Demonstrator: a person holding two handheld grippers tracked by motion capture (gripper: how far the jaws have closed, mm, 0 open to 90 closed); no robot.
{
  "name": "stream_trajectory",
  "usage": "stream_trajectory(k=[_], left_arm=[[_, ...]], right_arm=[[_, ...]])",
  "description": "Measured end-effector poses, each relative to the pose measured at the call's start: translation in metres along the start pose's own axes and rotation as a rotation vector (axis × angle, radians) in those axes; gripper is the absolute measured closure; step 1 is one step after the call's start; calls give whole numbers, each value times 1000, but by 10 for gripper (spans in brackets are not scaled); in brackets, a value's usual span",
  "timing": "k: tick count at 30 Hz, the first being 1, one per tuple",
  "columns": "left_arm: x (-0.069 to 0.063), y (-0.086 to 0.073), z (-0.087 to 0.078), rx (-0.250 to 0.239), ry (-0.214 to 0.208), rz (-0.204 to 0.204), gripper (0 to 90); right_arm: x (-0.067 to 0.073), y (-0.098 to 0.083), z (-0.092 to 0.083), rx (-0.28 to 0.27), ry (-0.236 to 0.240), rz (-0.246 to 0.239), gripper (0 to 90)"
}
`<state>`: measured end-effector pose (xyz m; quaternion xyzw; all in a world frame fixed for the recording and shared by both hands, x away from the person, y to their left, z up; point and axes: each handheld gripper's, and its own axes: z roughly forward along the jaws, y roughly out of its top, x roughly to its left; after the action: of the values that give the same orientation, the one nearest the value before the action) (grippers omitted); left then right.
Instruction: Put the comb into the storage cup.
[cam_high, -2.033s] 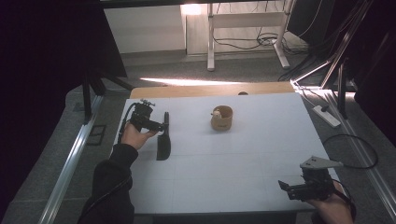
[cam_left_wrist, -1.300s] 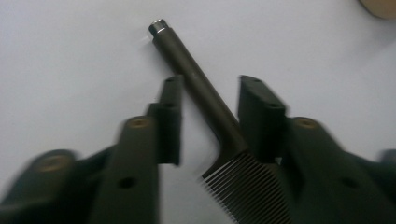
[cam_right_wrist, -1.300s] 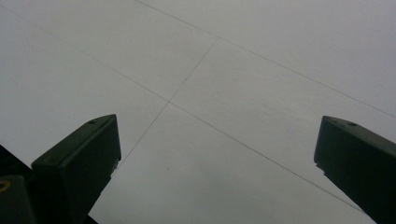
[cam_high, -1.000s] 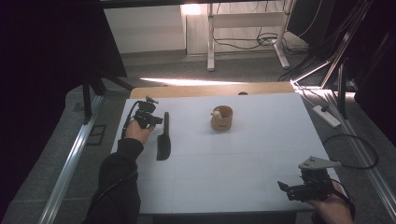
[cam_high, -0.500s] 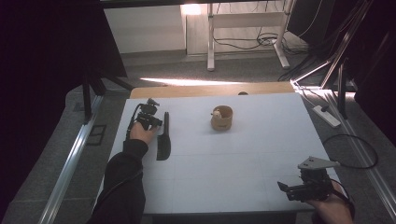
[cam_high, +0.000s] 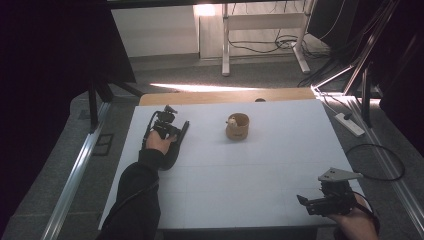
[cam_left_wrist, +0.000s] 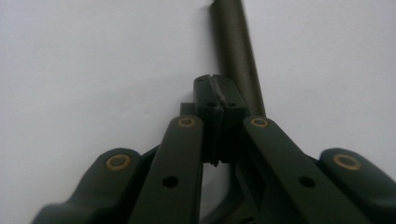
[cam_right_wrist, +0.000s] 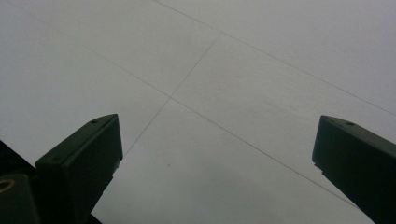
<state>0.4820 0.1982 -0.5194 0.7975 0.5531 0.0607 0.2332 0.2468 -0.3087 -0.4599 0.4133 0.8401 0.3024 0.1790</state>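
Left claw, pressed together, sits beside the black utensil's handle; it must spread to grasp. Right claw waits spread.

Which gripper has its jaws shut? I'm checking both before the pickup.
The left gripper: its jaws meet beside the dark utensil. The right gripper gapes.

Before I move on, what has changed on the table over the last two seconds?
The left gripper moved a little away from the person, up along the handle of the black spatula, jaws shut beside it, not holding it. The spatula, the wooden cup and the open right gripper stayed put.
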Motion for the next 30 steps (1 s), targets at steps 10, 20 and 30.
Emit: stream_trajectory(k=[10,20,30], left_arm=[[-22,2,4,4,-55,60,885],[-44,-2,5,21,-102,120,885],[-67,-12,3,39,-142,186,885]], right_arm=[[0,0,0,2,2,-3,24],[1,0,0,4,0,-7,24],[1,0,0,4,-2,-12,26]])
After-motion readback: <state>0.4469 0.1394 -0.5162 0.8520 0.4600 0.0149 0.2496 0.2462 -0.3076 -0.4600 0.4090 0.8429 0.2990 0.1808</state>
